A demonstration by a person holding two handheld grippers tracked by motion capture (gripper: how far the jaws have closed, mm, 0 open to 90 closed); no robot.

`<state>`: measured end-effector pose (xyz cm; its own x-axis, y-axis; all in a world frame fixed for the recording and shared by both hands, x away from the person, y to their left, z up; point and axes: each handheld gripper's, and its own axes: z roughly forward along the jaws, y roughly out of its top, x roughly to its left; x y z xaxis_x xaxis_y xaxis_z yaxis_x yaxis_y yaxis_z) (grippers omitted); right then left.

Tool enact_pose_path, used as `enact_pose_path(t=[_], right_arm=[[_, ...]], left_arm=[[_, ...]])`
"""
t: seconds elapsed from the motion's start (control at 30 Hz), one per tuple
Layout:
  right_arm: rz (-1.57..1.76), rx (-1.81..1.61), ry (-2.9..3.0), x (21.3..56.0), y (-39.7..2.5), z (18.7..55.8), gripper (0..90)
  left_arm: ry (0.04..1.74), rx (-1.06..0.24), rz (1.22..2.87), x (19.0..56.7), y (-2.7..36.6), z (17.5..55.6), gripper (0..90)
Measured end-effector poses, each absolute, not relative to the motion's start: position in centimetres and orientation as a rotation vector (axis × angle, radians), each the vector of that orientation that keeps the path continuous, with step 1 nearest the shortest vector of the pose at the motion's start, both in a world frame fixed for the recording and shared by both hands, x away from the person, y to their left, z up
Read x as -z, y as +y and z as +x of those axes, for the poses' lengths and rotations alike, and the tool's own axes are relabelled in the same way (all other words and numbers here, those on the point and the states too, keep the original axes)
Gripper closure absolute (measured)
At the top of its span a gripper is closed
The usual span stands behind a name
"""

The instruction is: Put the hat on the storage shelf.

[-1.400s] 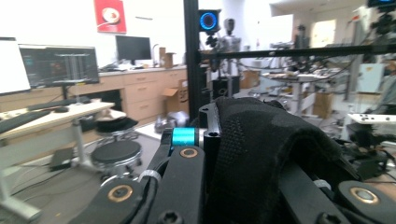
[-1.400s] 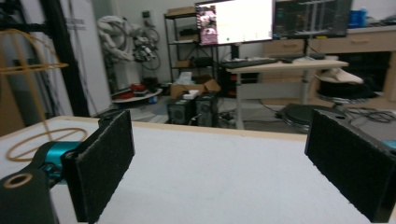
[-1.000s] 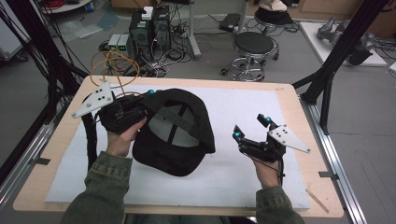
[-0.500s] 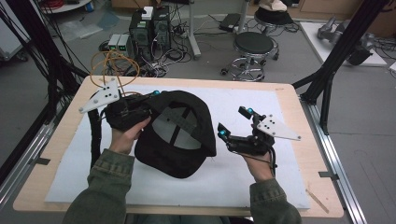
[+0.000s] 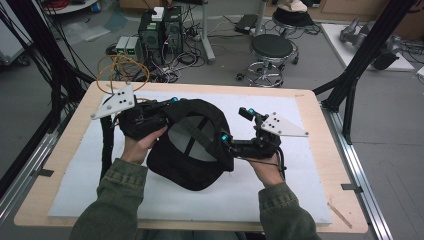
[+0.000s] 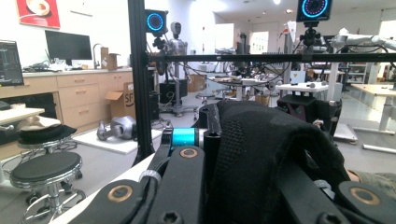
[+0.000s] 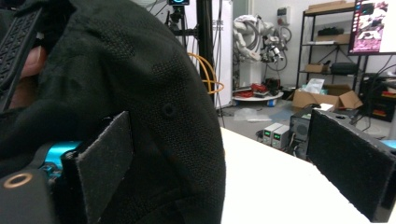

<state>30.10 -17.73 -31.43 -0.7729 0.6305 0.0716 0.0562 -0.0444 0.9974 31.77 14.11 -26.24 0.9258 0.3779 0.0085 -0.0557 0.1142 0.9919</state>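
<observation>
1. Black cap [image 5: 192, 145] lies upside down on the white mat [image 5: 80, 165] in the middle of the table [image 5: 55, 145], its hollow inside facing up in the high view.
2. Left gripper [image 5: 167, 105] sits at the cap's far-left rim, and the left hand [image 5: 142, 145] holds it from below.
3. In the left gripper view the cap's mesh fabric [image 6: 261, 154] fills the space between the jaws; they are pinched on the rim.
4. Right gripper [image 5: 235, 127] reaches the cap's right edge, held by the right hand [image 5: 267, 170].
5. Its jaws stand spread wide; in the high view one teal-tipped jaw touches the cap's side and the other stands clear, farther back.
6. In the right gripper view the cap [image 7: 140, 93] bulges over the left pad [image 7: 100, 163], while the right pad [image 7: 348, 158] stands well apart above bare mat.
7. Green sleeves [image 5: 120, 205] come in from the bottom edge.
8. Beyond the table, a stool [image 5: 271, 50] stands on the floor near a coil of orange cable [image 5: 120, 70].
</observation>
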Motion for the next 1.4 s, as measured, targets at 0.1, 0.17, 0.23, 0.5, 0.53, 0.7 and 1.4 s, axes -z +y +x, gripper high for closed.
enact_pose_path(t=[0.1, 0.17, 0.23, 0.5, 0.53, 0.7, 1.4], right_arm=[[0.716, -1.889, 1.836, 31.4, -17.7, 30.2, 7.2], [0.71, -1.894, 1.846, 31.3, -17.7, 30.3, 7.3], [0.698, -1.901, 1.86, 31.3, -17.5, 30.3, 7.4], [0.61, -1.932, 1.932, 30.9, -17.1, 30.0, 27.5], [0.604, -1.944, 1.935, 30.9, -17.1, 30.1, 30.2], [0.615, -1.966, 1.962, 30.9, -17.1, 30.1, 47.1], [0.717, -1.949, 1.952, 30.7, -17.8, 29.9, 87.9]], left_arm=[[0.248, -0.31, 1.418, 26.0, 13.8, 31.7, 87.8], [0.236, -0.302, 1.413, 25.9, 13.5, 31.6, 87.8], [0.219, -0.295, 1.424, 25.7, 13.2, 31.5, 87.8], [0.172, -0.246, 1.413, 25.5, 13.0, 31.2, 87.9], [0.167, -0.241, 1.413, 25.5, 13.0, 31.2, 87.8], [0.159, -0.232, 1.417, 25.5, 12.8, 31.2, 87.8], [0.274, -0.327, 1.466, 26.7, 13.8, 32.2, 84.9]])
